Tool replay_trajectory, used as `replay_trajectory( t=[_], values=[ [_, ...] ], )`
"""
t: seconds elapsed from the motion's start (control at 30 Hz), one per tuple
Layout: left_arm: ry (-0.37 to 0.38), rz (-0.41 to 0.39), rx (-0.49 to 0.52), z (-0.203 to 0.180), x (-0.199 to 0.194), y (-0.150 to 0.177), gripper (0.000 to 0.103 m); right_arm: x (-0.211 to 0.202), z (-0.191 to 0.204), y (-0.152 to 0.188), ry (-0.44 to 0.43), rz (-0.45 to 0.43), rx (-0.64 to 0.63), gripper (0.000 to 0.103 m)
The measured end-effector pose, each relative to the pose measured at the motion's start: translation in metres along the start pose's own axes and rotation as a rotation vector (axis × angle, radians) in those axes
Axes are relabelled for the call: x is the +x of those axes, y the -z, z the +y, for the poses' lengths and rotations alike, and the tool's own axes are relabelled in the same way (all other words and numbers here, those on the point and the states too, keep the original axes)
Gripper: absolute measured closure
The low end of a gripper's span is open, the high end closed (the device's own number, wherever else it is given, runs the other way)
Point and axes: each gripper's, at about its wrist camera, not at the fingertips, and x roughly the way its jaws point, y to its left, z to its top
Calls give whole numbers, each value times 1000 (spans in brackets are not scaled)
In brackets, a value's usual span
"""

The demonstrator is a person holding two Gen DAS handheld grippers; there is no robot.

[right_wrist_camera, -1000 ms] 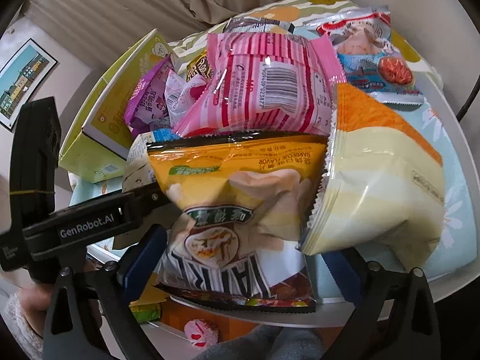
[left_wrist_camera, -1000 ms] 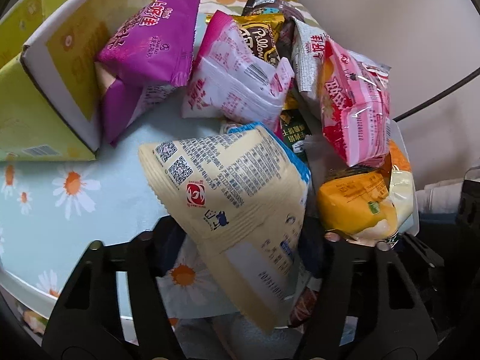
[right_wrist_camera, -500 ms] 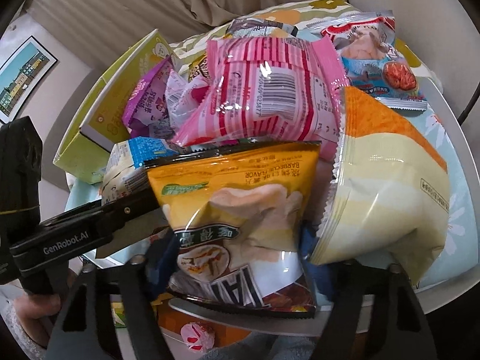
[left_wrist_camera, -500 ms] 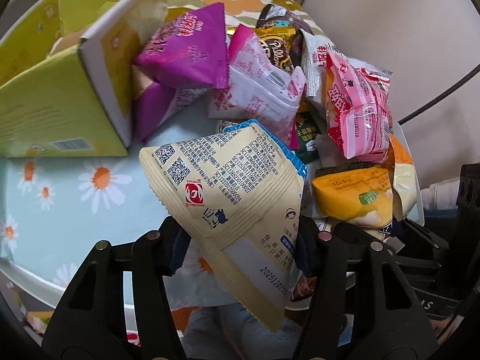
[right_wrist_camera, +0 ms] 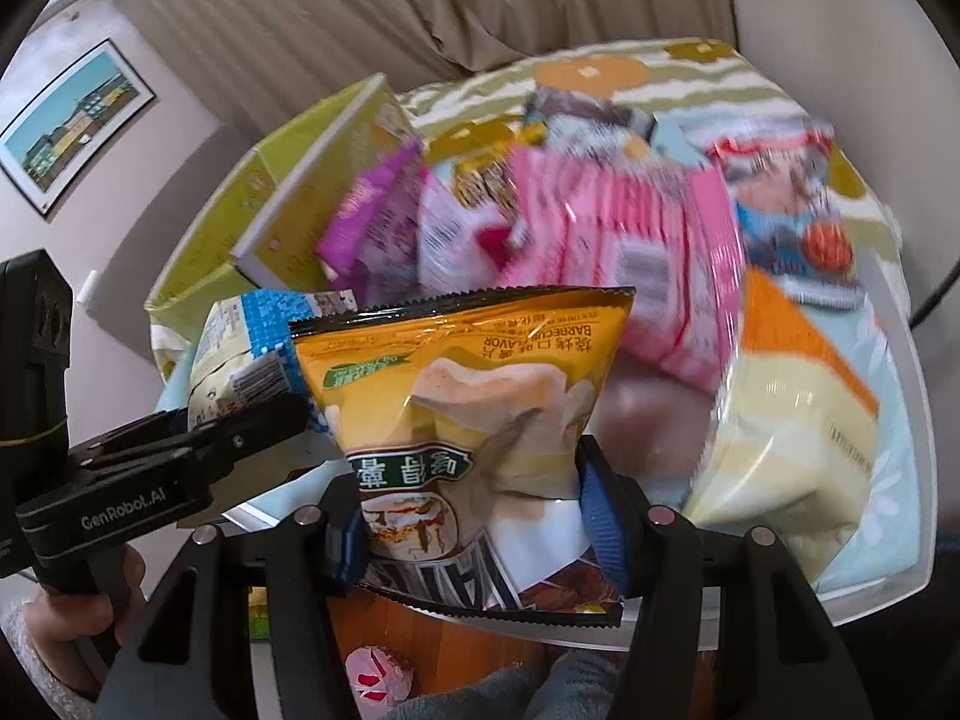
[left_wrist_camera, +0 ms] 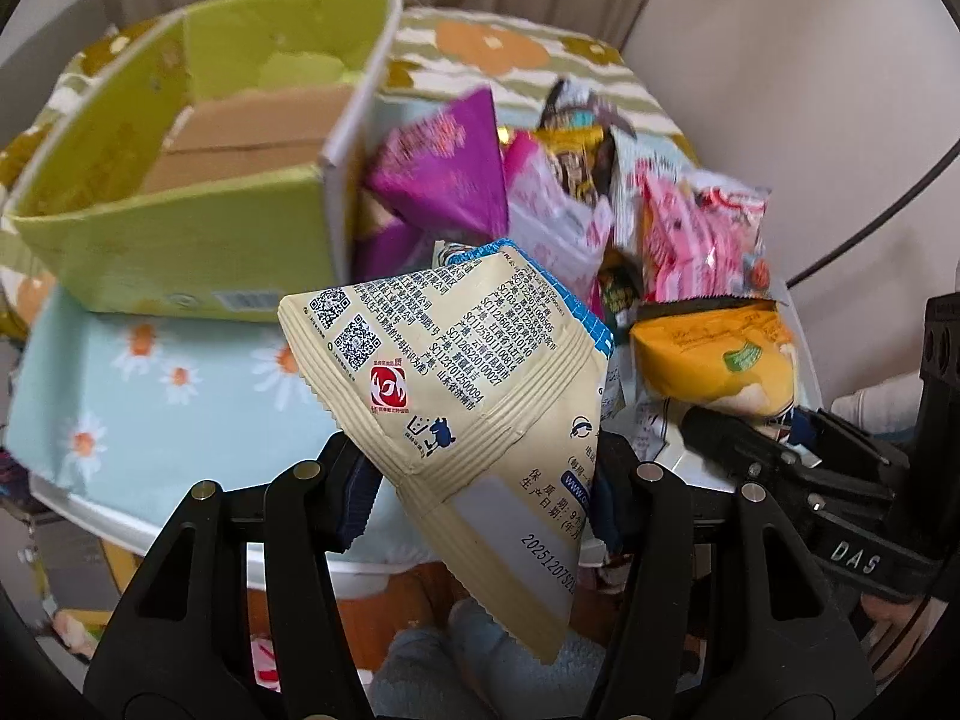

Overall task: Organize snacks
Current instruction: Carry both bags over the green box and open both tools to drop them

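Note:
My left gripper [left_wrist_camera: 483, 486] is shut on a cream and blue snack bag [left_wrist_camera: 456, 360], held above the table's front edge. My right gripper [right_wrist_camera: 474, 531] is shut on a yellow barbecue chip bag [right_wrist_camera: 462, 372], also lifted; this bag shows in the left wrist view [left_wrist_camera: 714, 354]. The cream bag shows in the right wrist view [right_wrist_camera: 246, 348]. An open green cardboard box [left_wrist_camera: 198, 192] stands at the far left, its inside showing. A pile of snacks lies on the table: purple bags [left_wrist_camera: 444, 174], a pink striped bag [right_wrist_camera: 630, 252], and a cream and orange bag [right_wrist_camera: 792, 408].
The round table has a light-blue daisy cloth [left_wrist_camera: 150, 408] and a white rim [right_wrist_camera: 900, 540]. A curtain [right_wrist_camera: 420, 12] hangs behind. A framed picture [right_wrist_camera: 72, 126] is on the left wall. A cable [left_wrist_camera: 870, 222] runs along the right wall.
Both grippers have lifted and pulled back with their bags. The left view now looks down into the open green box. The right gripper's jaws have closed tighter on the yellow bag.

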Motion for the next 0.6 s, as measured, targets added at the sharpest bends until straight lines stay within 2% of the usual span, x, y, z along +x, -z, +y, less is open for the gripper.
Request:
replay_trajectory(
  t=[0.13, 0.33, 0.47, 0.6],
  values=[
    [-7, -63, -32, 3, -31, -9, 50, -20, 16, -28, -21, -43, -60, 48],
    [23, -166, -64, 11, -71, -37, 50, -41, 33, -79, -47, -98, -119, 48],
    [16, -236, -89, 32, -87, -69, 50, -47, 49, -113, -52, -139, -156, 48],
    [17, -269, -104, 64, -92, -100, 50, -40, 70, -143, -39, -152, -198, 48]
  ],
)
